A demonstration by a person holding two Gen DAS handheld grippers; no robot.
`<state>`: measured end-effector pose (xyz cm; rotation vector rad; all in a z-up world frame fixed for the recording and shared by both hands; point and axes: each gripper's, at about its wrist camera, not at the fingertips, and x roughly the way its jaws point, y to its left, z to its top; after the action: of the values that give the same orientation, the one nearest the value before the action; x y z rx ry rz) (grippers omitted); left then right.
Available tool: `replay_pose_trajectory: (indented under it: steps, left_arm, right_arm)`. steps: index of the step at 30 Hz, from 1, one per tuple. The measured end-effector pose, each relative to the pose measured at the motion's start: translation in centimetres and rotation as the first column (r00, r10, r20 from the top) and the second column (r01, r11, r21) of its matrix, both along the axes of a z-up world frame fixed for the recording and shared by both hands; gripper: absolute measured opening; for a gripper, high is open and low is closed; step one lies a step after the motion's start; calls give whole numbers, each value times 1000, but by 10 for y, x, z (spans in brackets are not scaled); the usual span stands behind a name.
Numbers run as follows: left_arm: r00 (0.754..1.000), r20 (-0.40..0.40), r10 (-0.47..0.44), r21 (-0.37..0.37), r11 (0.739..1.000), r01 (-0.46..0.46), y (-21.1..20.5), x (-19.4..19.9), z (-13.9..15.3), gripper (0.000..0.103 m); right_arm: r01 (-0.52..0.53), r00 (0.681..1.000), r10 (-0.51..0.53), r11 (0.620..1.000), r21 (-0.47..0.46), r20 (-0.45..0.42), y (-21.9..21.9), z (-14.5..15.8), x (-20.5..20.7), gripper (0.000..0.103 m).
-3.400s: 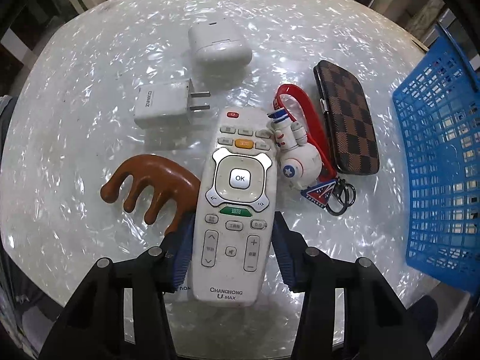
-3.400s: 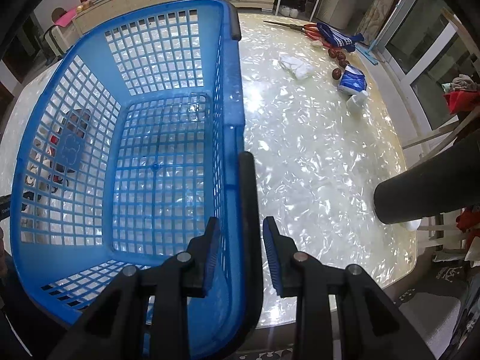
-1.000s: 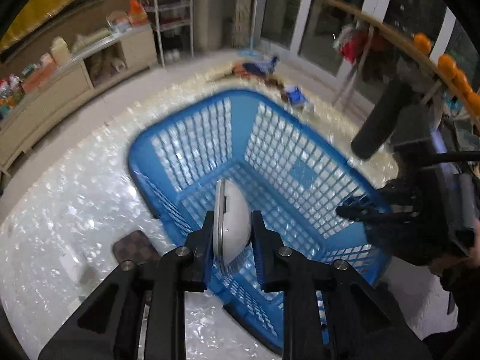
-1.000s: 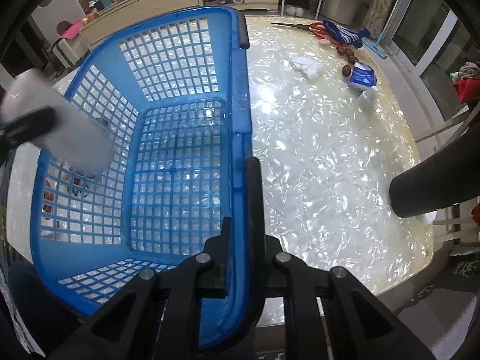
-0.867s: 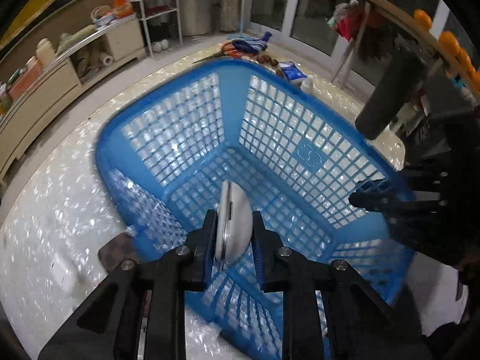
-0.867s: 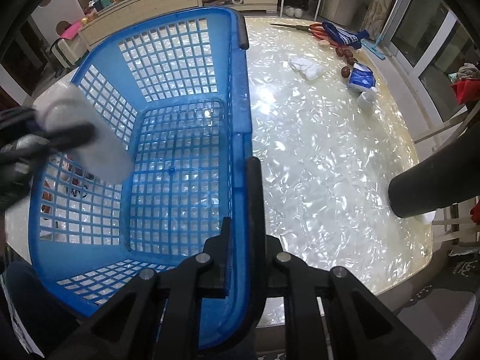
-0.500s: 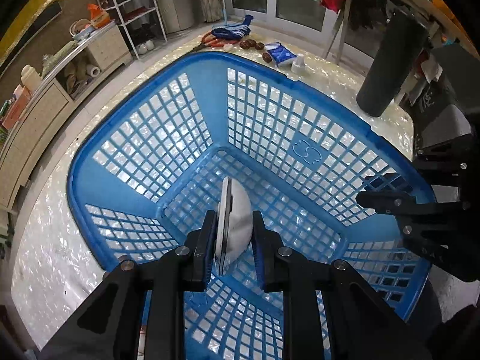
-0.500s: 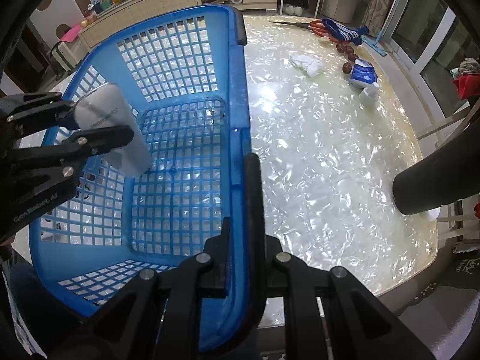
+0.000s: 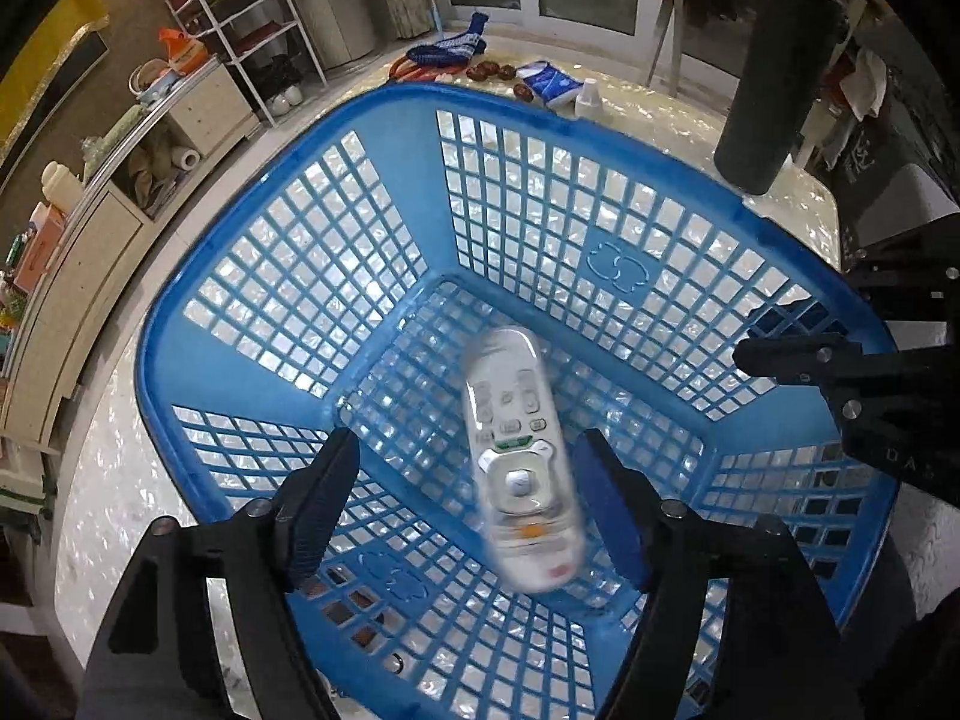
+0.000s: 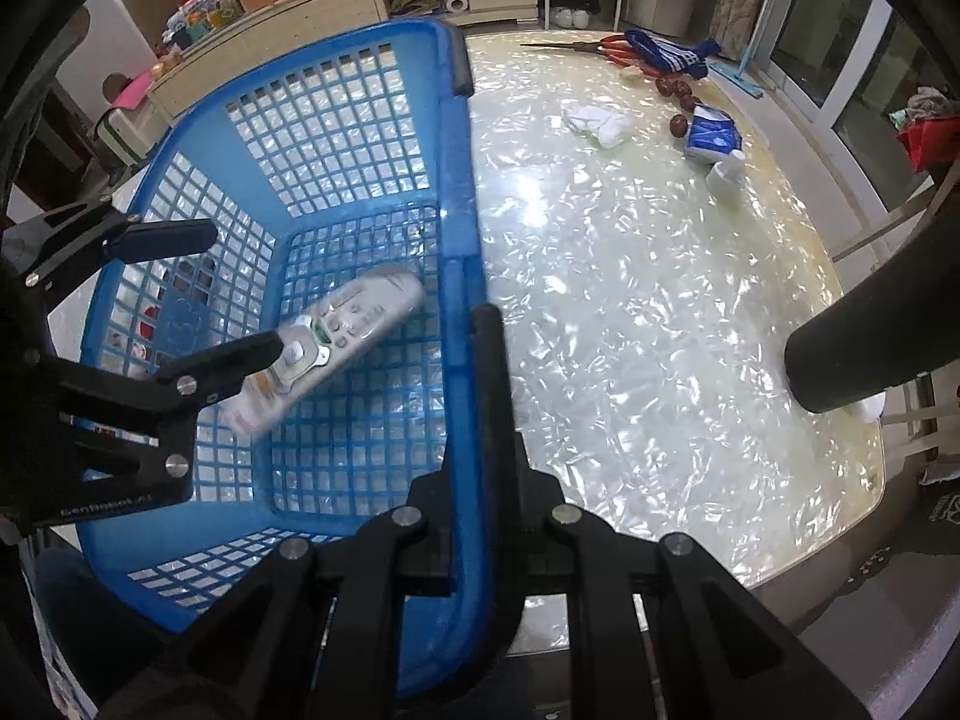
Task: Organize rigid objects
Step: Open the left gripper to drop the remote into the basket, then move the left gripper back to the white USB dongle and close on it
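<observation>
My left gripper [image 9: 465, 504] is over the basket [image 9: 288, 276], jaws spread wide, nothing between the pads touching them. The remote [image 9: 521, 462] sits between and below my fingers, blurred, buttons up, inside the basket over its mesh floor. Can't tell if it's resting on the floor yet or in the air. In the right wrist view the remote [image 10: 327, 339] lies at a slant, its near end partly behind my left gripper's lower finger [image 10: 222, 366], far end pointing toward the basket's right wall. My left gripper [image 10: 180, 300] shows there at the basket's left side, its two fingers well apart.

My right gripper [image 10: 474, 516] is clamped narrow on the basket's right rim [image 10: 462, 276], one finger inside the wall, one outside, w/ the black handle strip running up between them. From the left wrist view my right gripper [image 9: 840, 372] appears at the basket's right edge, on the rim.

The basket sits on the table [image 10: 648, 312], pearly white top. Beyond the basket on the table: scissors [image 10: 606, 48] w/ red handles, a blue-white cloth [image 10: 666, 54], a few dark round fruits [image 10: 678, 90], a white crumpled wad [image 10: 600, 120], a blue packet [image 10: 711, 135] w/ a small white cup [image 10: 726, 171] beside it. A dark cylinder [image 10: 870, 348] stands at the table's right edge, away from the basket. Through the basket's left mesh I see some red and dark things outside it, too small to name.
</observation>
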<state>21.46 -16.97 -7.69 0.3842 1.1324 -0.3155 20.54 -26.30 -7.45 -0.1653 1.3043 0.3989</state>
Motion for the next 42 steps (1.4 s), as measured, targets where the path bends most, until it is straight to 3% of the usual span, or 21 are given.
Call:
replay_pose_trajectory:
  steps: [3, 9, 15, 21, 32, 42]
  left_arm:
    - [1000, 5, -4, -14, 1000, 4, 5, -4, 10, 90]
    - [1000, 11, -12, -46, 999, 13, 20, -23, 36, 99]
    - [999, 23, 37, -28, 999, -36, 52, -47, 64, 101]
    - [996, 8, 92, -10, 996, -92, 97, -75, 74, 101]
    - [997, -44, 59, 6, 998, -58, 165, -147, 46, 101]
    - [978, -196, 66, -10, 998, -69, 200, -196, -30, 101]
  right_arm:
    - [4, 1000, -3, 1000, 6, -6, 0, 0, -1, 11]
    - [-3, 1000, 3, 1000, -11, -2, 2, 1, 0, 11]
    - [-16, 1000, 16, 999, -38, 12, 6, 0, 0, 11]
    - [-32, 999, 33, 998, -57, 17, 9, 2, -3, 11]
    - [-38, 999, 39, 997, -70, 16, 12, 3, -10, 11]
    - [-33, 999, 35, 996, -81, 15, 13, 3, -14, 12]
